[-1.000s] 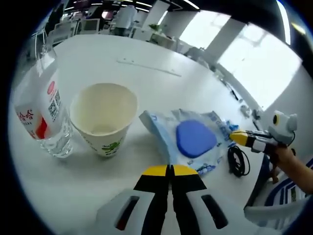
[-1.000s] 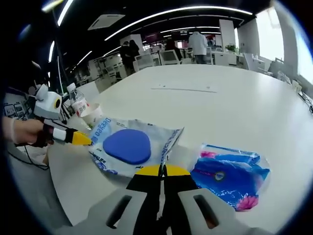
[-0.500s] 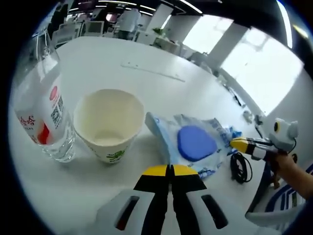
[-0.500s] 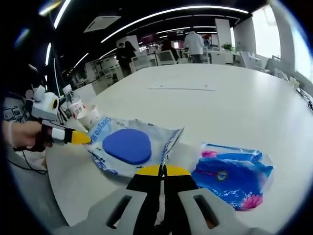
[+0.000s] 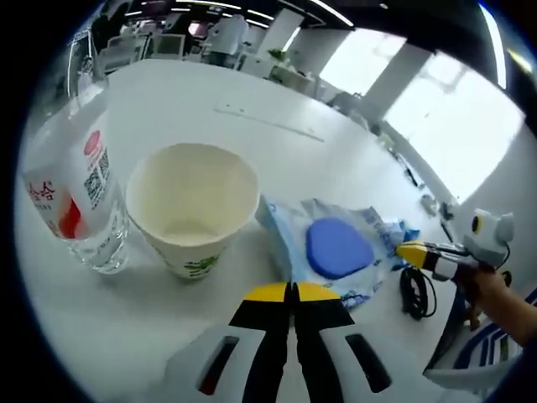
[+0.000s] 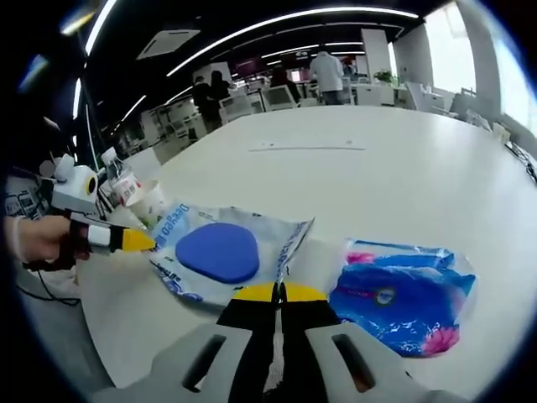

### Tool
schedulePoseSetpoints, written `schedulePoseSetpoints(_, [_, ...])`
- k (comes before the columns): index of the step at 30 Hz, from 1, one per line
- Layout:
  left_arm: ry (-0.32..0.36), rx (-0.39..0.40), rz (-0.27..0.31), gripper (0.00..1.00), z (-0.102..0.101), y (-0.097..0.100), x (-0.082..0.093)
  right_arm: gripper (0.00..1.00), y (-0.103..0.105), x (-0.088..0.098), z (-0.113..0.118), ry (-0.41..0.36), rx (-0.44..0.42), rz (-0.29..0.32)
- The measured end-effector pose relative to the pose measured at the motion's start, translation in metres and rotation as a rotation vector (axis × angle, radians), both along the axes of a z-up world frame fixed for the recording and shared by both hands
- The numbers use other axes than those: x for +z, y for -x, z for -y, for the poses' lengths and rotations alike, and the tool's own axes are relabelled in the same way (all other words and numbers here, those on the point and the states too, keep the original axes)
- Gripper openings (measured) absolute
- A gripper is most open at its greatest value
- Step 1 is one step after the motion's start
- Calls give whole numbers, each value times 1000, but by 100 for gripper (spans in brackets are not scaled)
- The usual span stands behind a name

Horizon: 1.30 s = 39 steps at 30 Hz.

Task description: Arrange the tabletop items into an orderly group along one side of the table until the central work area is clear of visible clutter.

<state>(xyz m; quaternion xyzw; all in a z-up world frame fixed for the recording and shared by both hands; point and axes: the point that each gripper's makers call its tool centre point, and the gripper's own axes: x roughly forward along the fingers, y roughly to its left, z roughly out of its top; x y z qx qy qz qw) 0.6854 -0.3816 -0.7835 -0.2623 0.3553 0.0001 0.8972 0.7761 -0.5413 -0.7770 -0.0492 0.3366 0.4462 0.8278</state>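
A clear water bottle [image 5: 71, 185] with a red-and-white label stands beside an empty paper cup [image 5: 193, 210]. Right of the cup lies a pale blue wipes pack [image 5: 336, 248] with a round blue lid. My left gripper [image 5: 292, 294] is shut with nothing in it, close in front of the cup and the pack. In the right gripper view, the wipes pack [image 6: 222, 252] lies beside a blue tissue pack [image 6: 398, 298]. My right gripper [image 6: 279, 294] is shut and empty, between the two packs' near edges. The left gripper's [image 6: 149, 242] yellow tip sits at the wipes pack's left edge.
The right gripper [image 5: 403, 250], held by a hand, points at the pack from the table's edge [image 5: 394, 336]. A black cable [image 5: 413, 290] lies near that edge and a blue chair [image 5: 495, 336] stands beyond. The white table [image 6: 377, 168] stretches far back, with people and desks behind.
The left gripper view has closed in a little on the cup and bottle. The right gripper view has shifted slightly, so the tissue pack looks larger. No object has moved.
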Motion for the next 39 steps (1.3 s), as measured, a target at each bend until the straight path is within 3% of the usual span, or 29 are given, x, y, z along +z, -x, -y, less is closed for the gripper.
schedulePoseSetpoints(28, [-40, 15, 6, 0, -3, -2, -15, 0, -2, -16, 4, 37, -12, 0])
schedulePoseSetpoints(39, [-53, 6, 28, 4, -5, 1, -14, 7, -3, -17, 9, 64, -16, 15])
